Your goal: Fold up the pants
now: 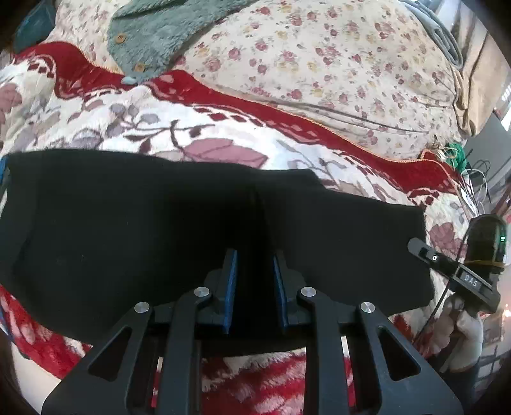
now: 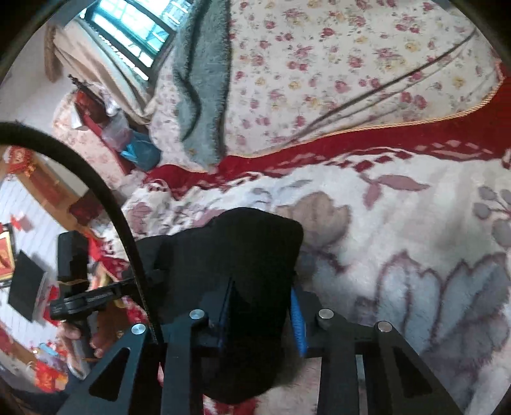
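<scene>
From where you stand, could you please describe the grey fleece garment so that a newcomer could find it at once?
Start at the bed, past the red-bordered blanket with the black pants. On the small-flowered sheet behind it lies the grey fleece garment. It is the only plain, fluffy grey piece, with small round buttons along its edge.
</scene>
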Action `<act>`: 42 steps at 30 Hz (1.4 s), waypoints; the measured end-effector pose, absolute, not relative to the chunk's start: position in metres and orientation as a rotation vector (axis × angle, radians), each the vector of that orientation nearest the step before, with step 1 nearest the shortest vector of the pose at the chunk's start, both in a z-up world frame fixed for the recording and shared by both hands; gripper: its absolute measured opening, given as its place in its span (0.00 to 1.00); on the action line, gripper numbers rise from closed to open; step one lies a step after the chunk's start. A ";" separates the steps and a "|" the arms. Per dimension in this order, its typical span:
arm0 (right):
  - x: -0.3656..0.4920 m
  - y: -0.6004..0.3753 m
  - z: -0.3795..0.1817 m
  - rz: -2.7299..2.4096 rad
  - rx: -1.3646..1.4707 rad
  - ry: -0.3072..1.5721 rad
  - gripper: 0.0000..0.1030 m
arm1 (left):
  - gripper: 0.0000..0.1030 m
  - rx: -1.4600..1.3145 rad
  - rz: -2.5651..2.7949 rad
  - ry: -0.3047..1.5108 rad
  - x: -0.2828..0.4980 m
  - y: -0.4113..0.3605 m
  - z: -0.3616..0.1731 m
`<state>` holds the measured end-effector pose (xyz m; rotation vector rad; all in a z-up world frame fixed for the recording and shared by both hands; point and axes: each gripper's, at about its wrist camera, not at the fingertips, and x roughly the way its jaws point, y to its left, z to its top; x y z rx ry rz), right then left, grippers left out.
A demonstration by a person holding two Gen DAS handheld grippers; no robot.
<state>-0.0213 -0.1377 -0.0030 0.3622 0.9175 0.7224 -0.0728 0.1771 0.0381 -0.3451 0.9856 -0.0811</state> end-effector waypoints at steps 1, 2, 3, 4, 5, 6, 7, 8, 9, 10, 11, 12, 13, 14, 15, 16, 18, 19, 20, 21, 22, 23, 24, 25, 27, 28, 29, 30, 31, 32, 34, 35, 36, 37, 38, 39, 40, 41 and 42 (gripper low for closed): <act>-0.018 -0.140 -0.008 0.719 0.386 0.935 0.29 | 0.20 -0.348 -0.078 0.984 -0.073 0.177 0.036; -0.014 -0.141 -0.014 0.716 0.403 0.945 0.33 | 0.20 -0.338 -0.072 0.974 -0.073 0.175 0.036; -0.013 -0.142 -0.015 0.711 0.394 0.934 0.35 | 0.20 -0.330 -0.067 0.969 -0.074 0.173 0.037; -0.014 -0.141 -0.015 0.712 0.381 0.925 0.37 | 0.20 -0.324 -0.063 0.964 -0.074 0.173 0.037; -0.014 -0.142 -0.015 0.711 0.380 0.925 0.39 | 0.20 -0.327 -0.058 0.959 -0.075 0.172 0.037; -0.014 -0.143 -0.015 0.709 0.390 0.932 0.39 | 0.20 -0.332 -0.054 0.955 -0.076 0.173 0.037; -0.014 -0.144 -0.013 0.709 0.398 0.935 0.40 | 0.20 -0.333 -0.051 0.951 -0.077 0.172 0.037; -0.015 -0.144 -0.010 0.708 0.397 0.932 0.40 | 0.20 -0.332 -0.049 0.946 -0.078 0.172 0.038; -0.018 -0.144 -0.007 0.702 0.394 0.924 0.40 | 0.20 -0.331 -0.048 0.942 -0.080 0.172 0.039; -0.022 -0.145 -0.003 0.695 0.396 0.914 0.40 | 0.20 -0.332 -0.045 0.941 -0.081 0.172 0.039; -0.026 -0.147 0.004 0.689 0.403 0.899 0.40 | 0.20 -0.339 -0.042 0.940 -0.083 0.173 0.041; -0.029 -0.147 0.009 0.693 0.407 0.886 0.40 | 0.20 -0.344 -0.039 0.940 -0.084 0.174 0.042; -0.032 -0.146 0.015 0.695 0.403 0.873 0.40 | 0.20 -0.349 -0.034 0.937 -0.085 0.175 0.043; -0.036 -0.144 0.022 0.691 0.385 0.856 0.40 | 0.20 -0.349 -0.027 0.931 -0.088 0.177 0.045; -0.040 -0.141 0.030 0.688 0.356 0.833 0.40 | 0.22 -0.346 -0.015 0.925 -0.091 0.178 0.048; -0.044 -0.137 0.037 0.696 0.335 0.812 0.41 | 0.25 -0.345 -0.008 0.920 -0.094 0.181 0.050; -0.050 -0.128 0.048 0.731 0.319 0.786 0.47 | 0.42 -0.373 -0.008 0.908 -0.101 0.189 0.054; -0.052 -0.123 0.051 0.748 0.316 0.779 0.51 | 0.42 -0.394 -0.011 0.904 -0.104 0.194 0.055; -0.053 -0.117 0.054 0.770 0.308 0.771 0.51 | 0.42 -0.415 -0.008 0.900 -0.107 0.201 0.056; -0.054 -0.110 0.056 0.790 0.296 0.767 0.51 | 0.42 -0.428 0.010 0.896 -0.111 0.206 0.058; -0.054 -0.103 0.056 0.805 0.284 0.767 0.51 | 0.42 -0.432 0.029 0.893 -0.114 0.211 0.059; -0.053 -0.095 0.056 0.821 0.274 0.770 0.51 | 0.42 -0.432 0.053 0.893 -0.117 0.217 0.060; -0.051 -0.087 0.055 0.838 0.266 0.777 0.51 | 0.42 -0.431 0.077 0.889 -0.120 0.223 0.060; -0.049 -0.081 0.054 0.851 0.260 0.783 0.51 | 0.42 -0.427 0.102 0.885 -0.123 0.228 0.060; -0.046 -0.062 0.052 0.886 0.235 0.793 0.51 | 0.42 -0.407 0.166 0.880 -0.131 0.238 0.060; -0.045 -0.054 0.051 0.901 0.221 0.799 0.51 | 0.42 -0.405 0.183 0.877 -0.133 0.243 0.060; -0.043 -0.044 0.049 0.916 0.205 0.806 0.51 | 0.42 -0.407 0.202 0.876 -0.137 0.247 0.060; -0.041 -0.035 0.047 0.926 0.187 0.815 0.51 | 0.42 -0.408 0.213 0.876 -0.138 0.252 0.058; -0.041 -0.027 0.046 0.931 0.171 0.821 0.51 | 0.42 -0.406 0.228 0.874 -0.140 0.255 0.058; -0.039 -0.017 0.044 0.941 0.150 0.828 0.51 | 0.42 -0.403 0.244 0.866 -0.143 0.259 0.058; -0.037 -0.005 0.042 0.961 0.127 0.833 0.51 | 0.42 -0.397 0.267 0.860 -0.146 0.263 0.057; -0.037 0.005 0.042 0.976 0.111 0.834 0.51 | 0.42 -0.397 0.277 0.859 -0.147 0.264 0.057; -0.037 0.012 0.043 0.987 0.100 0.834 0.51 | 0.42 -0.403 0.280 0.857 -0.149 0.267 0.056; -0.038 0.018 0.043 0.998 0.089 0.833 0.51 | 0.42 -0.410 0.279 0.855 -0.150 0.269 0.055; -0.038 0.028 0.043 1.014 0.071 0.833 0.51 | 0.42 -0.417 0.280 0.855 -0.152 0.270 0.055; -0.038 0.035 0.043 1.025 0.059 0.832 0.52 | 0.42 -0.424 0.280 0.852 -0.153 0.272 0.054; -0.038 0.042 0.044 1.035 0.045 0.832 0.52 | 0.42 -0.433 0.280 0.847 -0.154 0.274 0.054; -0.038 0.053 0.044 1.050 0.023 0.830 0.52 | 0.42 -0.452 0.278 0.839 -0.157 0.277 0.054; -0.038 0.060 0.045 1.060 0.007 0.829 0.52 | 0.42 -0.474 0.272 0.829 -0.160 0.280 0.054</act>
